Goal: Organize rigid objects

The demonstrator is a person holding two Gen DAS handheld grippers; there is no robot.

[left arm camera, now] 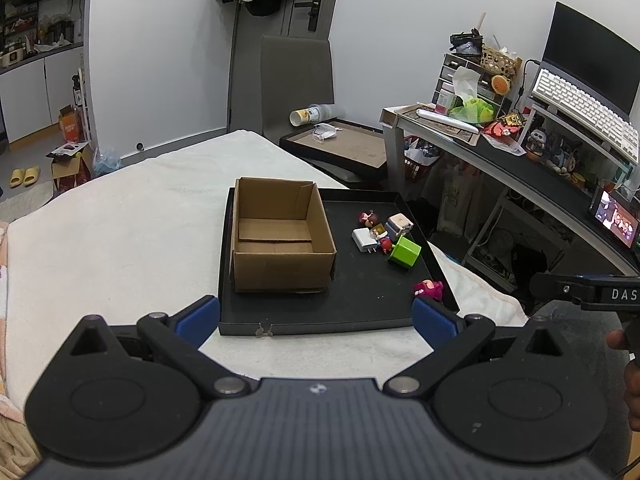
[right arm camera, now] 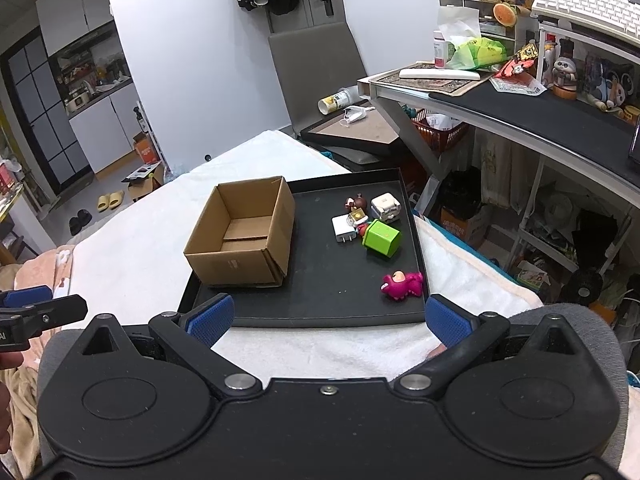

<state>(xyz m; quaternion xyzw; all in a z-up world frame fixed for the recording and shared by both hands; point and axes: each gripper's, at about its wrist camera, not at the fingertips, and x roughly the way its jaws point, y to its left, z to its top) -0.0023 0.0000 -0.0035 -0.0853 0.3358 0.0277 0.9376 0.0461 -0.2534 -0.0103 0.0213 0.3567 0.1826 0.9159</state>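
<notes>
A black tray (left arm camera: pixel 280 322) lies on a white towel (left arm camera: pixel 120 220) spread over the bed, and both grippers hang back from its near edge. The left gripper (left arm camera: pixel 316 318) has its blue pads spread wide with nothing between them; the right gripper (right arm camera: pixel 330 318) is equally wide open and empty. On the left part of the tray stands an open cardboard box (left arm camera: pixel 280 236), upright, with nothing inside it; its long axis runs across the tray in the left wrist view, while the right wrist view shows it turned a little, one corner toward the camera. To its right is a small cluster: a white charger (right arm camera: pixel 343 230) lying flat with its prongs pointing toward the near edge, a green cube (right arm camera: pixel 381 238) tipped on its side just beside it, a white blocky adapter (right arm camera: pixel 385 206) behind, and a small brown-haired figure (right arm camera: pixel 356 202) at the back. A tiny figure with a yellow top (right arm camera: pixel 357 216) touches the charger. Well apart, near the front right corner, a pink toy (right arm camera: pixel 402 284) lies on its side, its long axis across the tray. The right wrist view shows its face and mouth clearly; the left wrist view shows it (left arm camera: pixel 428 289) partly behind the blue pad. Each view catches the other gripper at its edge.
</notes>
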